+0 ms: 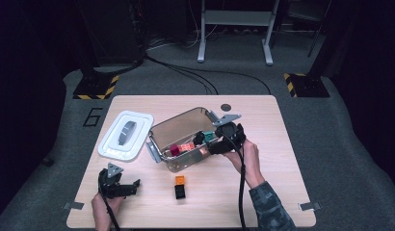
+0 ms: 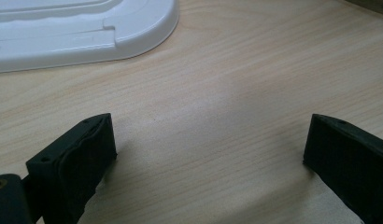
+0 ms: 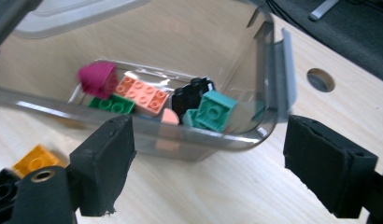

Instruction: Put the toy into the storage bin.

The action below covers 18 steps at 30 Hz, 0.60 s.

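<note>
A clear plastic bin [image 1: 178, 126] stands mid-table and holds several bricks: magenta [image 3: 97, 78], salmon [image 3: 142, 93], green [image 3: 111, 105], black [image 3: 192, 93] and teal [image 3: 216, 109]. My right gripper [image 1: 205, 143] hovers at the bin's near right corner. It is open [image 3: 208, 158], with nothing between its pads. In front of the bin, an orange brick [image 1: 179, 180] and a black brick [image 1: 180, 191] lie on the table. My left gripper [image 1: 123, 188] rests low at the table's near left. It is open [image 2: 208, 154] over bare wood.
A white lid [image 1: 125, 134] lies left of the bin, and its rounded corner [image 2: 77, 28] lies just beyond the left jaws. A round hole [image 1: 226, 107] sits in the tabletop behind the bin. Cables and stand bases lie on the floor beyond the table.
</note>
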Tool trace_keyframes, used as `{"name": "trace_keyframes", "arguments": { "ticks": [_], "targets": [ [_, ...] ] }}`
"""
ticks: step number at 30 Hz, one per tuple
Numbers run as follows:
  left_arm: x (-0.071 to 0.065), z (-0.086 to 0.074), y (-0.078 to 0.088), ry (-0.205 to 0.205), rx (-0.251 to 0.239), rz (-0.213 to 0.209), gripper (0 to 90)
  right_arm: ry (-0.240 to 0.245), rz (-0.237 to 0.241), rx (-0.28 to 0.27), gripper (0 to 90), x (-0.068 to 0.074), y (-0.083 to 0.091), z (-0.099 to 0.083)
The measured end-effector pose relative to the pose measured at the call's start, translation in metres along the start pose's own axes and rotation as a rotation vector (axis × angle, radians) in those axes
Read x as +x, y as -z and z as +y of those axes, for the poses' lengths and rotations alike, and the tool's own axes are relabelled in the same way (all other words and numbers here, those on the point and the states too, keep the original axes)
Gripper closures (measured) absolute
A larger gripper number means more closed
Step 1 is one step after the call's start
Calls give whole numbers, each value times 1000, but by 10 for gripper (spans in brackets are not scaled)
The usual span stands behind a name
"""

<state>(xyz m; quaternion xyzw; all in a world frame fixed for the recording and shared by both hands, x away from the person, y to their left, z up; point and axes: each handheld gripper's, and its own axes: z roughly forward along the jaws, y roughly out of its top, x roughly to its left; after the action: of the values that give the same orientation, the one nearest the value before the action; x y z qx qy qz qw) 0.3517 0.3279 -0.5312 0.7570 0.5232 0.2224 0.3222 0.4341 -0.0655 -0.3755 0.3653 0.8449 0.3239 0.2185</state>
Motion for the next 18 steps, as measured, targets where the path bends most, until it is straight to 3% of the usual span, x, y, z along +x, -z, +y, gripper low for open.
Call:
{"name": "trace_keyframes", "arguments": {
  "ticks": [5, 18],
  "targets": [
    [0, 0, 0, -2, -1, 1, 21, 4, 61, -5, 139, 15, 0, -16],
    [0, 0, 0, -2, -1, 1, 21, -4, 158, 2, 128, 58, -18, -50]
  ]
}}
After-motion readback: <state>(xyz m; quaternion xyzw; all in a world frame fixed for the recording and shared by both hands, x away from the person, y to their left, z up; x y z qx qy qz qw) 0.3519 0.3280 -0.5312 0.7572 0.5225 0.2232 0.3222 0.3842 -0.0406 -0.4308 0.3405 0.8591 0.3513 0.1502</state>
